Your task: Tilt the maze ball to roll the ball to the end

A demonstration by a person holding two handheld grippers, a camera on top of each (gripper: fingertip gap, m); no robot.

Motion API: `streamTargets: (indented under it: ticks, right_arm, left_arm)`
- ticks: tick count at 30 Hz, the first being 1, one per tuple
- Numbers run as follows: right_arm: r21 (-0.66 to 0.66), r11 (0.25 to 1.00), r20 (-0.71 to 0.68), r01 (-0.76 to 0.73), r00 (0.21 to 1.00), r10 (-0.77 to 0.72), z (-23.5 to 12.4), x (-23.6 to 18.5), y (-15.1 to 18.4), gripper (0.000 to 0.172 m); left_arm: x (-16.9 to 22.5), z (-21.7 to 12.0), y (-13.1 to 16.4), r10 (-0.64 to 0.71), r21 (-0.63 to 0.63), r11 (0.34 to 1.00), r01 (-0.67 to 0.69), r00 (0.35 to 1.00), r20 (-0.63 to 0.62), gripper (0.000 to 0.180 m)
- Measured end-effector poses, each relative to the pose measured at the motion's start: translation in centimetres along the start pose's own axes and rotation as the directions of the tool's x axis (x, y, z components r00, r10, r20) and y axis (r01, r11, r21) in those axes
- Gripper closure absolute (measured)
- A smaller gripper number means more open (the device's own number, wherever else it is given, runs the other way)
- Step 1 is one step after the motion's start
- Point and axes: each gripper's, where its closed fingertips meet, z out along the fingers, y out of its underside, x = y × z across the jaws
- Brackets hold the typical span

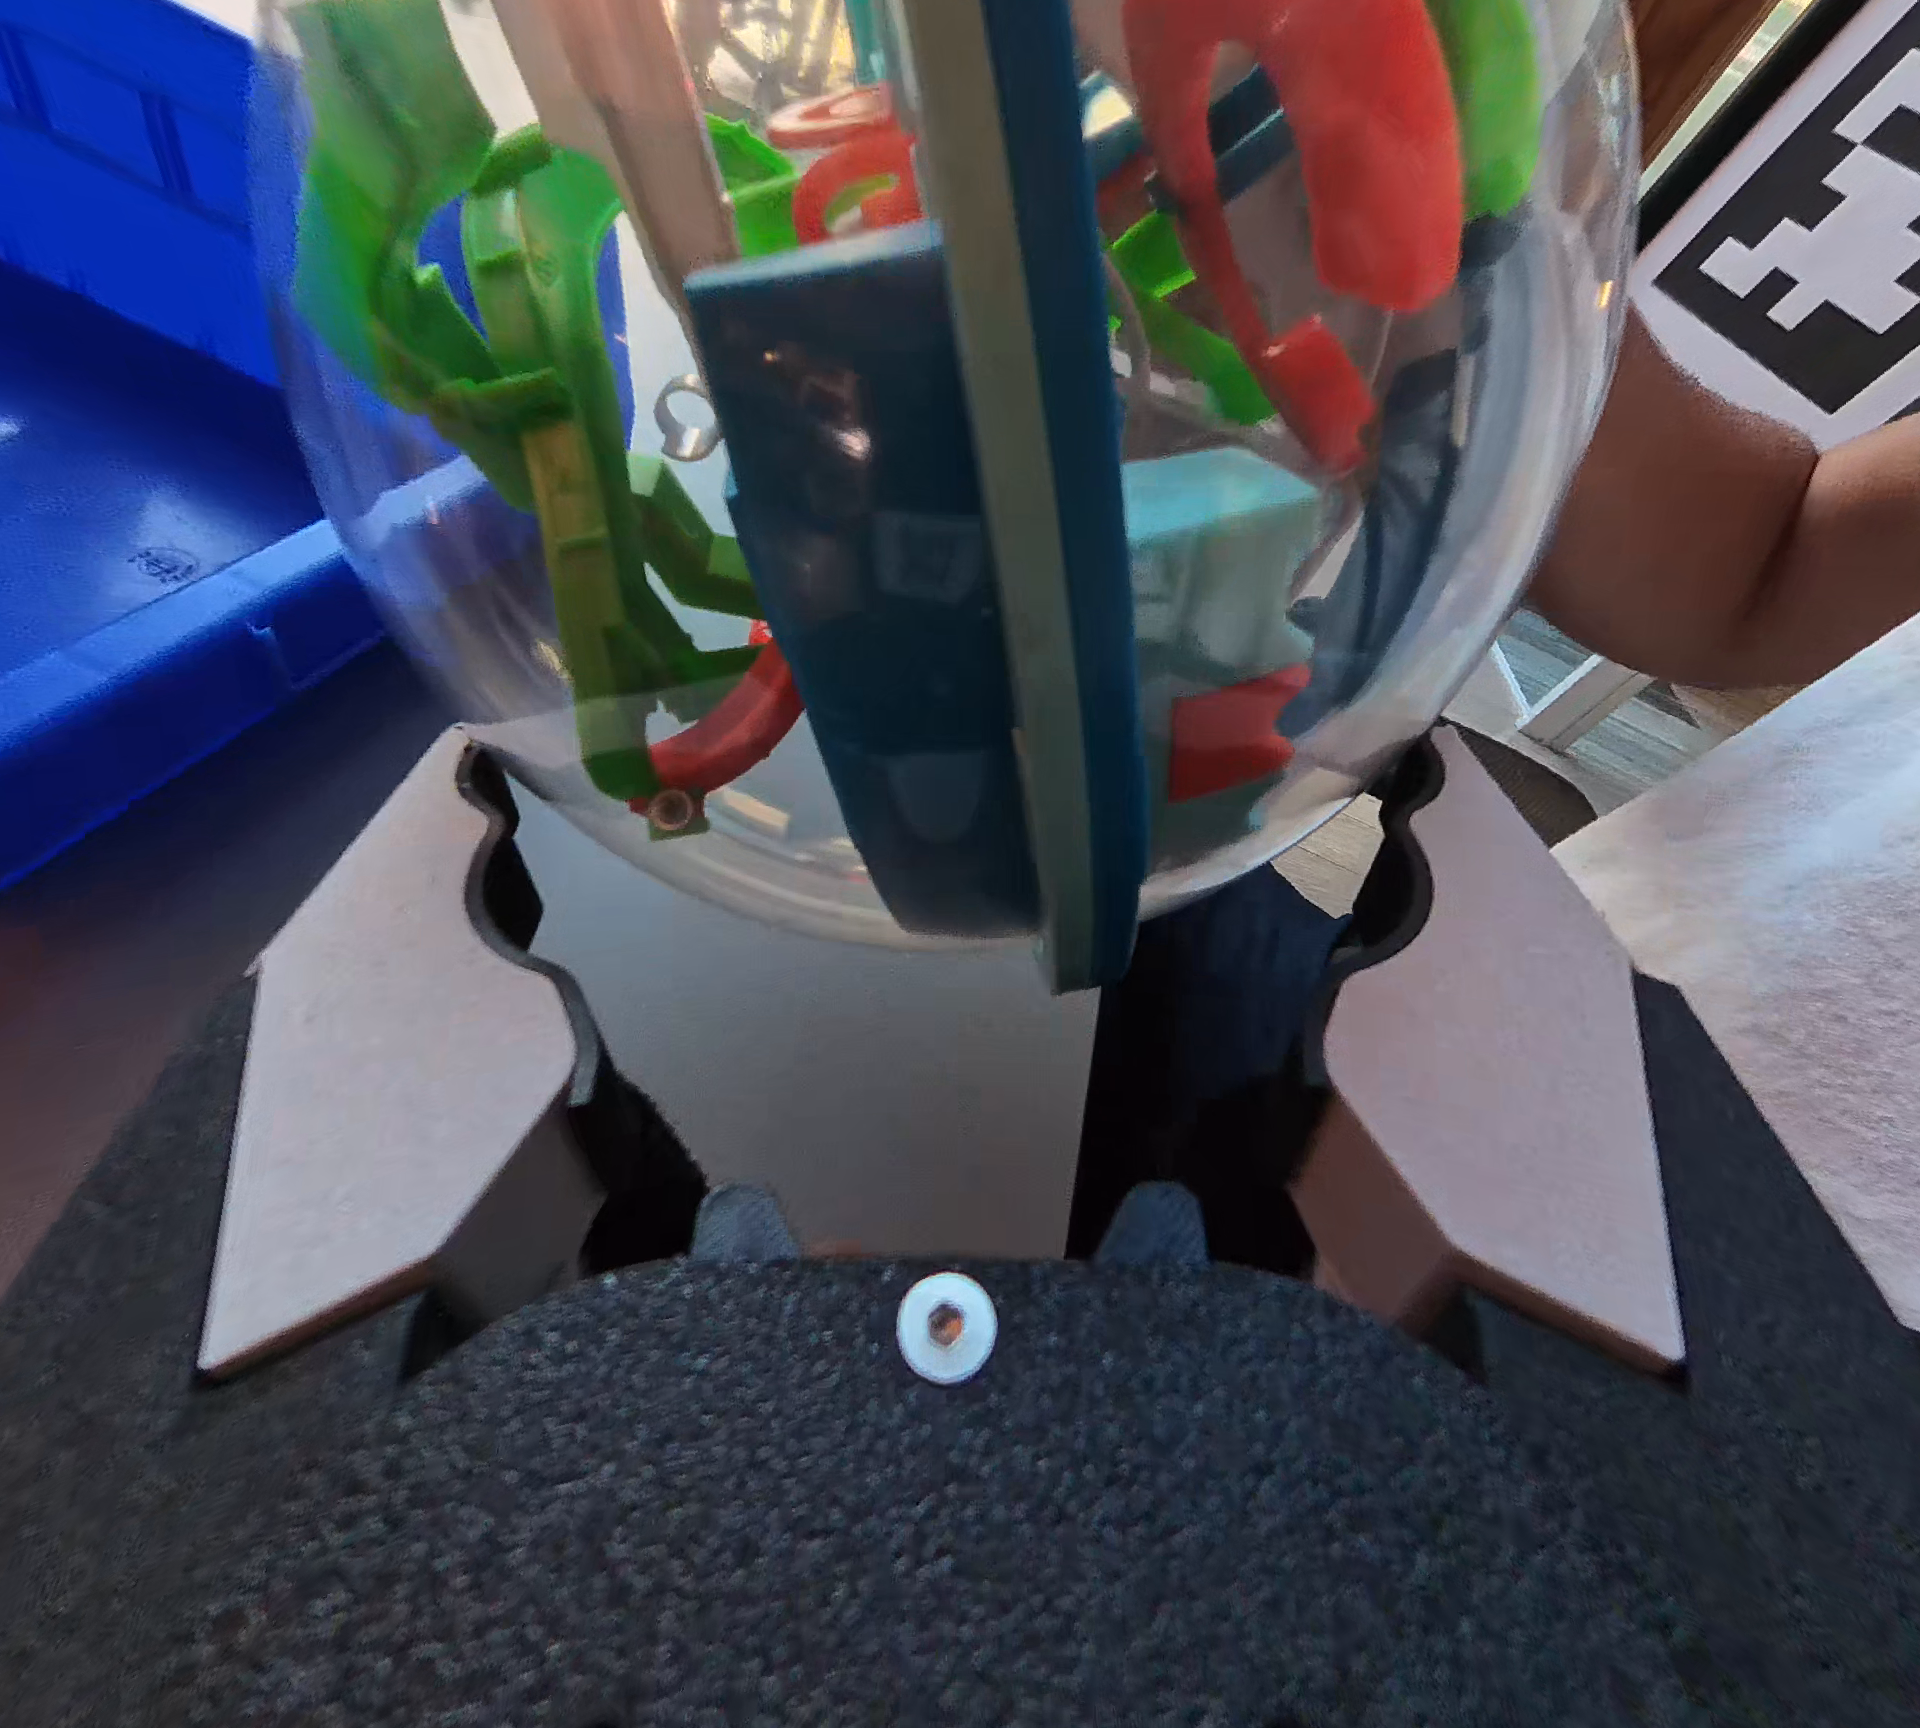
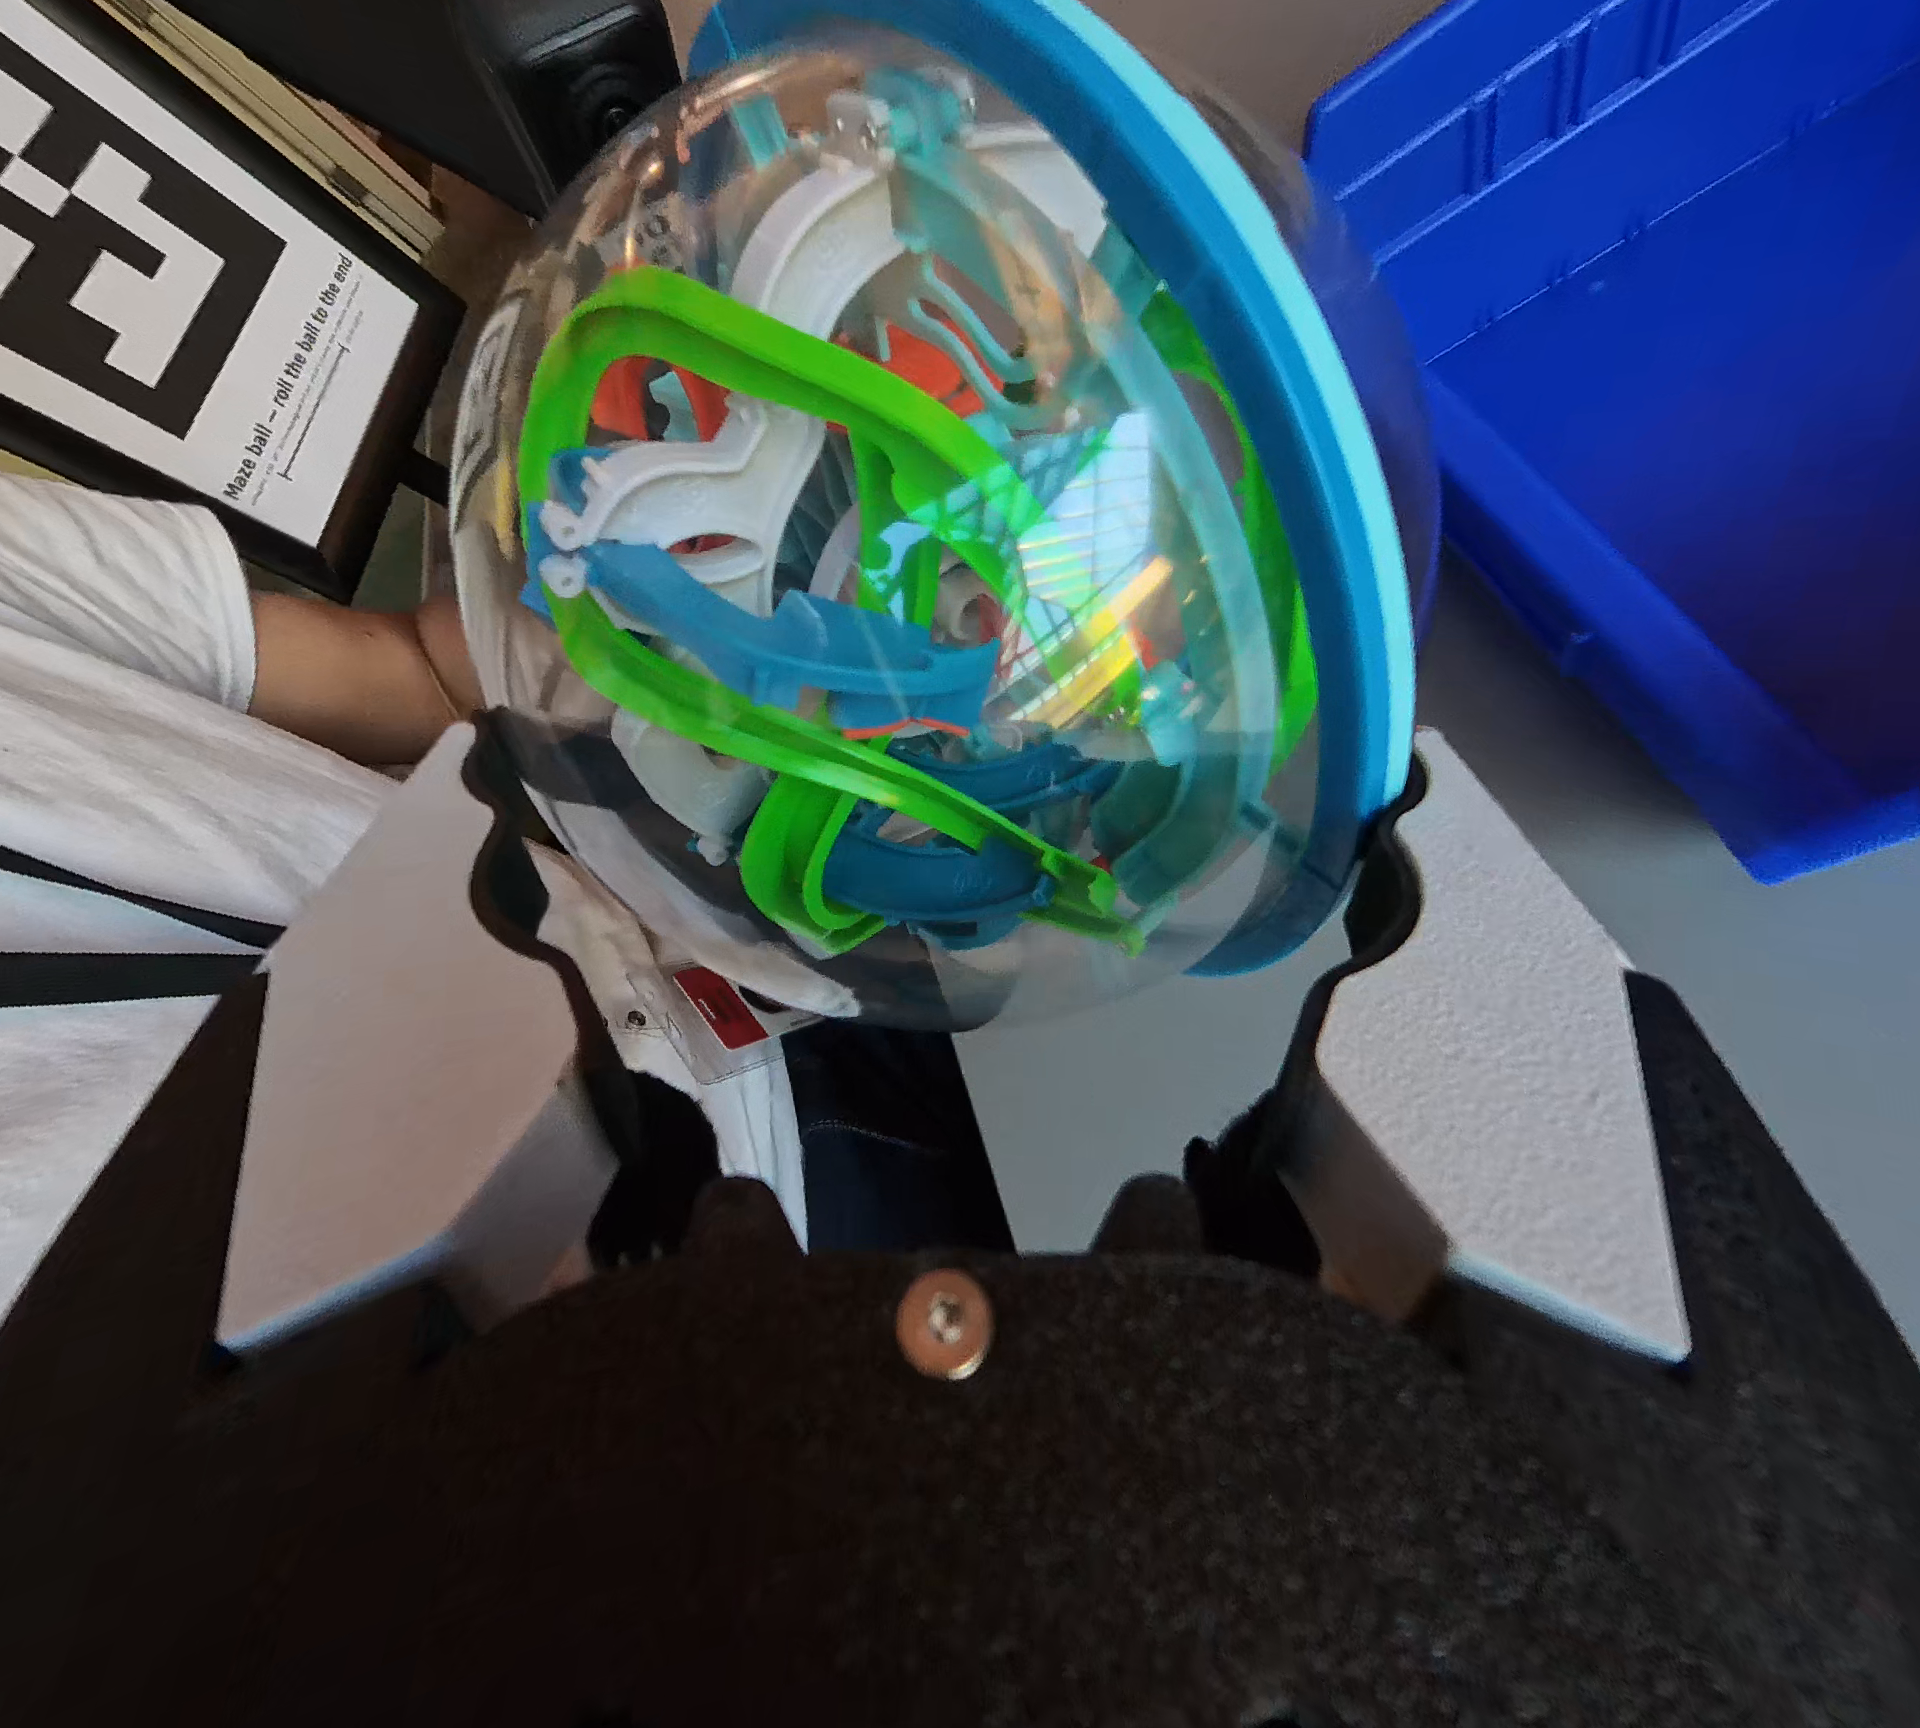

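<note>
The maze ball is up off any surface, carried between both grippers, with a blue bin just beside it. Its blue rim runs close to upright in the left wrist view and leans in the right one, so the ball looks well tilted, and by my reading the rolling step is under way, not starting.

The left gripper has its jaws spread very wide, and both fingertips press the clear shell low on either side. The right gripper is spread as wide; one tip lies on the clear shell and the other sits at the rim. A person's arm shows past the ball.

Inside, green, red, blue and white tracks cross each other. A small round thing sits at the end of a green and red track low in the shell; whether that is the little ball I cannot tell. The end point is not identifiable, so the distance left is unknown. Nothing shows the run finished.
</note>
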Motion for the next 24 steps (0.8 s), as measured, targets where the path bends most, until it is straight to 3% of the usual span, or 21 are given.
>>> streamTargets:
  ticks: [16, 24]
  right_arm:
    - [-0.151, 0.967, -0.061, 0.205, 0.974, -0.216, -0.8, -2.6, -2.9, 0.017]
    - [-0.17, 0.973, -0.063, 0.158, 0.983, -0.171, -0.5, -2.7, -3.4, 0.017]
  left_arm:
    - [0.8, -1.2, -2.1, 0.101, 0.082, 0.991, -0.108, 0.991, 0.083, 0.023]
    - [0.7, -1.5, -2.3, 0.056, 0.102, 0.993, -0.061, 0.997, 0.05, 0.023]
